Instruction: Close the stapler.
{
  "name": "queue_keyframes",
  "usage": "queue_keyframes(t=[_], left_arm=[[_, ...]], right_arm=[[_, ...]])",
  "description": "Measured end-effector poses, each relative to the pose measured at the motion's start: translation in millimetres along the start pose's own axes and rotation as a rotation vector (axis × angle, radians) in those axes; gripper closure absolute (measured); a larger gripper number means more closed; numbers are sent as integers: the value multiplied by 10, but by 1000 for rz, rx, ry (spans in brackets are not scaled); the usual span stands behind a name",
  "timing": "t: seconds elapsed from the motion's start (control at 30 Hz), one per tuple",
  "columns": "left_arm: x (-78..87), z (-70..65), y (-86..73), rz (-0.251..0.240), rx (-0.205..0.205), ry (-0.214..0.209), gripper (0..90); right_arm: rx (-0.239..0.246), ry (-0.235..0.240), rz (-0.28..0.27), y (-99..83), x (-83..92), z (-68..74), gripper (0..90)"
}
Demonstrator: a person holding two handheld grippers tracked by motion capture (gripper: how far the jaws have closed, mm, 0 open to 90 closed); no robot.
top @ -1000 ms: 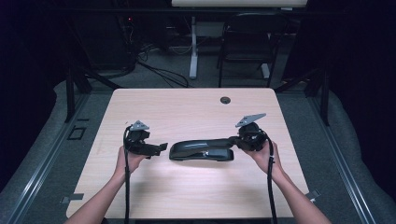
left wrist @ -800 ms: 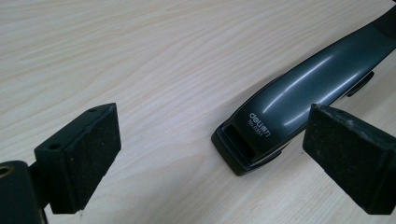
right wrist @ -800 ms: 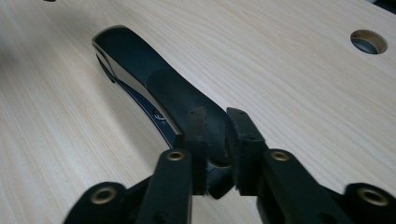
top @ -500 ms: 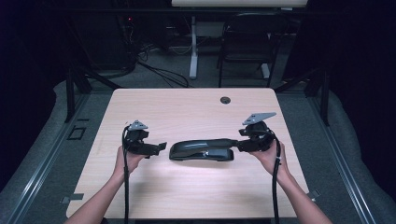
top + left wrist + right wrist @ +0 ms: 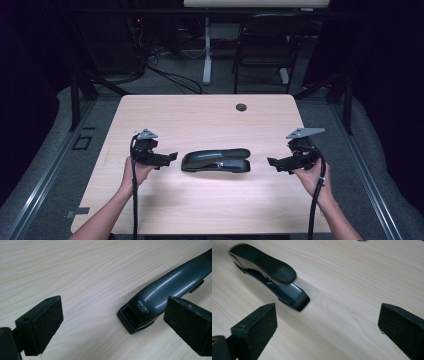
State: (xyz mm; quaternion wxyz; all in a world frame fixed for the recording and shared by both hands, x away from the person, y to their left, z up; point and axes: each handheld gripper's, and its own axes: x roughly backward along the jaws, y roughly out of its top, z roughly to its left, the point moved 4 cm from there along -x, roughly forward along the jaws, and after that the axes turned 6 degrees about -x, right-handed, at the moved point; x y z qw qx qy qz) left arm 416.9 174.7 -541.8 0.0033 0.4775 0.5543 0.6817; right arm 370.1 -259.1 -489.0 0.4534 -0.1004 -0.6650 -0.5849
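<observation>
table: stapler lengthwise left-right (flat)

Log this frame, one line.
left claw: open, near stapler left end, apart | right claw: open, off its right end, wider gap | stapler: flat on table, unheld

Right gripper drawn back from the stapler

The right gripper is now seen well apart from the right end of the stapler, where it was touching a second ago; its jaws are spread wide. The right hand is shifted outward toward the table's right edge.
</observation>
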Motion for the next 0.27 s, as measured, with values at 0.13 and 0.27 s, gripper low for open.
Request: queue_keyframes(t=[0.13, 0.27], left_arm=[[-9, 29, -10, -8, -19, 34, 15], [-29, 76, -29, -5, -1, 55, 8]], right_arm=[[-42, -56, 34, -163, -36, -146, 0], [-55, -76, 97, -257, -130, -235, 0]])
